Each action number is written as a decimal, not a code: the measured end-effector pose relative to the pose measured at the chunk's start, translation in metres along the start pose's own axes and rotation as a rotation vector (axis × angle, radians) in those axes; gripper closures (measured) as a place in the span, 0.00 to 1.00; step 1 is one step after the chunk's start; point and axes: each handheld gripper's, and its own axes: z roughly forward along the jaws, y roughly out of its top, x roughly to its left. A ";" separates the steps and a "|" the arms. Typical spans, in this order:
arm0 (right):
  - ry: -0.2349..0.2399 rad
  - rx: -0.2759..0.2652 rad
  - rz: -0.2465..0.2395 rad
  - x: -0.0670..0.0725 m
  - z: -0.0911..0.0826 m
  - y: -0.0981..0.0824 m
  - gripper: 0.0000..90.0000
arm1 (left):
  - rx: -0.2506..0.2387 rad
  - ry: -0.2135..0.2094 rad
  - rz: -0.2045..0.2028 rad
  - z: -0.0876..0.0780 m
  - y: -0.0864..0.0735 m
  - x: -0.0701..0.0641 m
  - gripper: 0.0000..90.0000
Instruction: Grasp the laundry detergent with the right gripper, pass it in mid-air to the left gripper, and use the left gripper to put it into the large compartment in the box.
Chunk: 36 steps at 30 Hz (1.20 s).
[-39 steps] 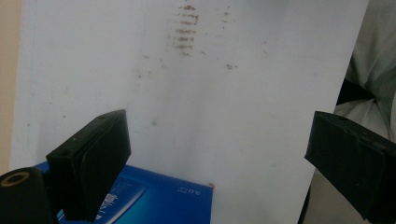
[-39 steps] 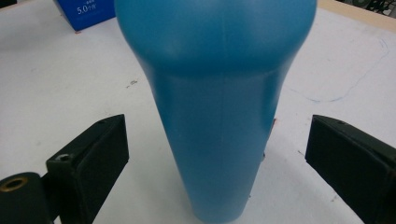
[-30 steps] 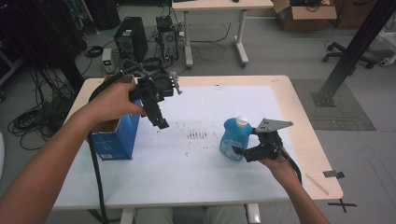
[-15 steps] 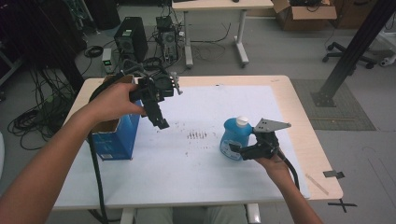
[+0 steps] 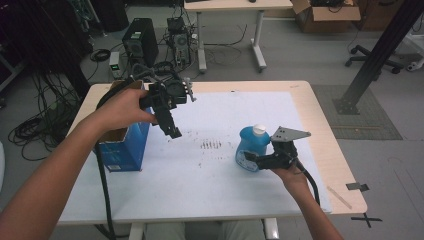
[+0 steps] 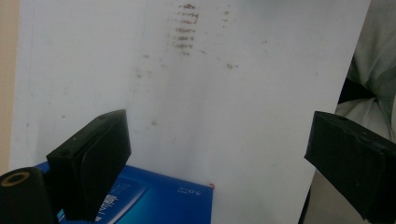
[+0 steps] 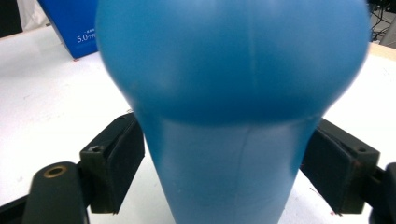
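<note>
A blue bottle [image 5: 248, 145] with a white cap stands on the white sheet at the right of the table. My right gripper [image 5: 251, 159] reaches it from the near side. In the right gripper view the bottle [image 7: 233, 93] is between the jaws of that gripper [image 7: 224, 168]. The jaws have just been closing and both pads now touch the bottle's narrow lower part. My left gripper [image 5: 172, 131] hangs open above the sheet next to an open blue box [image 5: 122, 145]. In the left gripper view the jaws of my left gripper [image 6: 219, 158] stand wide apart with nothing between them.
Dark smudges [image 5: 211, 145] mark the white sheet [image 5: 215, 110] between the two grippers. The blue box [image 6: 159, 200] sits at the table's left side. Desks, computers, cables and a chair stand on the floor beyond the table.
The right gripper's jaws have drawn in against the blue bottle. The left hand and its gripper have held still.
</note>
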 end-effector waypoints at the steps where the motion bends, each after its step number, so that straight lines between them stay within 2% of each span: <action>1: 0.001 0.001 0.000 0.000 0.000 0.000 0.22 | 0.000 0.000 0.001 0.000 0.000 0.000 0.08; 36: -0.016 -0.030 -0.028 0.003 -0.002 -0.002 0.42 | 0.005 -0.002 0.005 0.000 0.001 0.000 0.08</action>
